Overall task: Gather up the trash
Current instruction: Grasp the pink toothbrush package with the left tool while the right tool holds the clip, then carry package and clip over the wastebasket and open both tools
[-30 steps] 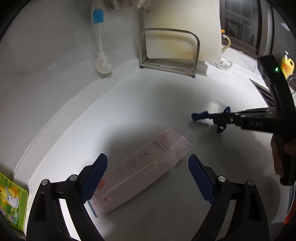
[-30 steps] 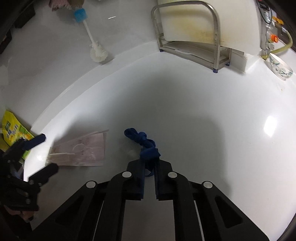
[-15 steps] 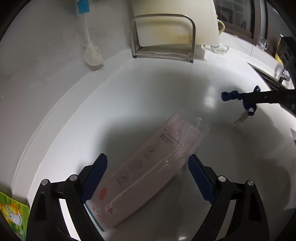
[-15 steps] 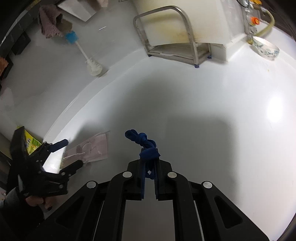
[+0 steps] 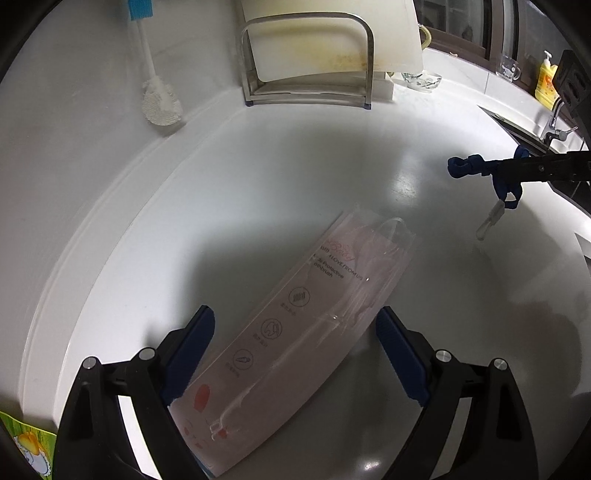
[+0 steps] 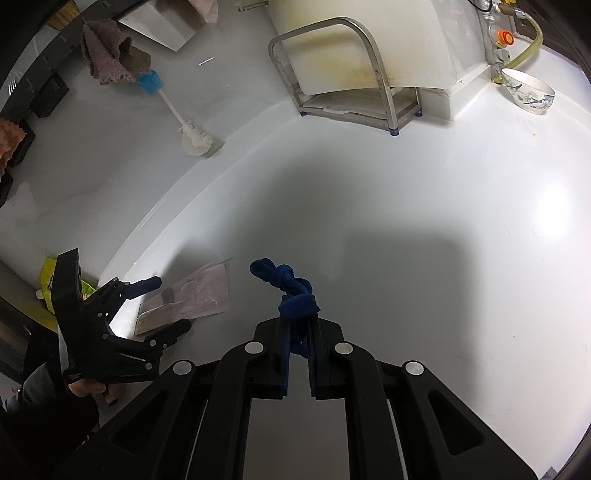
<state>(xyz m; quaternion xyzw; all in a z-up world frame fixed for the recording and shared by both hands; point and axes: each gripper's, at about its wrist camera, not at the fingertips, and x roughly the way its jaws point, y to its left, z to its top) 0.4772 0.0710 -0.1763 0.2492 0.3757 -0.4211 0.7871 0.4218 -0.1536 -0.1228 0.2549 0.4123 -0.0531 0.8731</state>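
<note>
From the left wrist camera, the left gripper hangs over the white worktop with its jaws wide and closing in; the pink toothbrush packet lies flat on the worktop between them, and the blue pads do not press on it. The packet runs on a slant, its far end pointing toward the upper right. Off to the right, the right gripper comes in from the edge, clamped on a knotted blue cord that sticks out past its tips, with a small clear tag dangling from it. At the back stand a metal rack with a white cutting board, and a white brush against the wall.

From the right wrist camera, the right gripper is nearly closed, pinching the blue cord clear above the worktop. At the left, the left gripper straddles the packet, a hand gripping its handle. A patterned bowl sits at the far right.
</note>
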